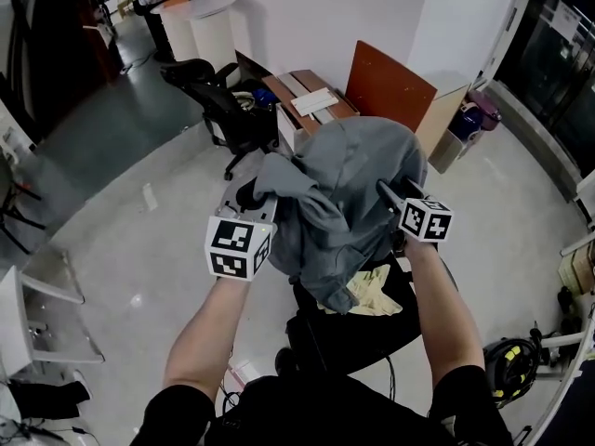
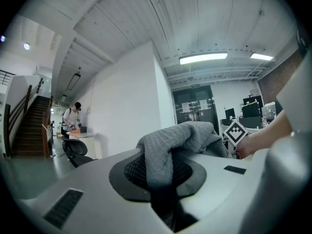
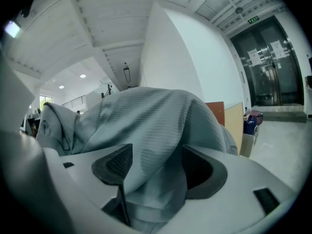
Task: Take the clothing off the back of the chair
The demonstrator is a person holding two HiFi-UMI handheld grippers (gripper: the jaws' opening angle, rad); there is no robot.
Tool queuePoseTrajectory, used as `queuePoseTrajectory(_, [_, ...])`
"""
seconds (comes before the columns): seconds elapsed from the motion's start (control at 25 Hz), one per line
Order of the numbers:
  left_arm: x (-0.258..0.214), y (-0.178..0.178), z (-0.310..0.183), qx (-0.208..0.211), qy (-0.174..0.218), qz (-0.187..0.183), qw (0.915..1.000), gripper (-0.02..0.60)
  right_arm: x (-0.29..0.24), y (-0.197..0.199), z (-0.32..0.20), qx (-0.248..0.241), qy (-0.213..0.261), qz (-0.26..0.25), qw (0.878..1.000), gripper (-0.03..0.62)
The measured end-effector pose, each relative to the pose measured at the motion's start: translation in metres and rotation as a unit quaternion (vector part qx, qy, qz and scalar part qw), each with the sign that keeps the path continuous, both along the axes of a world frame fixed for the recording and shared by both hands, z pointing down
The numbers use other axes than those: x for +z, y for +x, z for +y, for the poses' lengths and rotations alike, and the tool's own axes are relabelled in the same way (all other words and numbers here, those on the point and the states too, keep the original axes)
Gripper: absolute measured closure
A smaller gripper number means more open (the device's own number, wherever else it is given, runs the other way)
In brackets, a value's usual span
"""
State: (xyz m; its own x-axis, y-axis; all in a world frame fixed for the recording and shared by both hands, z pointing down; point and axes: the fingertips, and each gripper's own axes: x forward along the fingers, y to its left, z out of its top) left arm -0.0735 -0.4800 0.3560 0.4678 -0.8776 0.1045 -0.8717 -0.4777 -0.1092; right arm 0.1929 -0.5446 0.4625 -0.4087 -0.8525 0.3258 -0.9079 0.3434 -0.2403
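Clamped garment [image 1: 349, 170] in nearly closed left gripper [image 1: 249, 198]; held right gripper [image 1: 390, 196] wide open, cloth loose between its pads, above chair [image 1: 409, 328].

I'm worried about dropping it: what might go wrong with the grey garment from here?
1. The right hand-held gripper has its jaws apart around the grey garment; it may slide out.
2. The left hand-held gripper pinches only a narrow fold, which might slip.
3. The hanging hem could drag the yellowish cloth off the chair.

Grey glossy floor [image 1: 139, 184], white wall [image 1: 307, 17], black office chair [image 1: 218, 100] beside wooden desk [image 1: 299, 94], glass doors [image 3: 265, 67]
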Motion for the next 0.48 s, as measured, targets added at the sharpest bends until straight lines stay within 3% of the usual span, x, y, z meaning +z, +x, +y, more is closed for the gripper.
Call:
queuePoseTrajectory(0.4, [0.043,0.007,-0.002,-0.029,-0.043,0.007,0.9986,0.529,0.023,-0.016,-0.038,-0.021,-0.014,-0.030,0.999,0.267])
queuePoseTrajectory(0.48, [0.051,0.010,0.001,-0.028,-0.053,0.009,0.9982,0.528,0.021,-0.022,-0.039,-0.021,-0.008,-0.030,0.999,0.380])
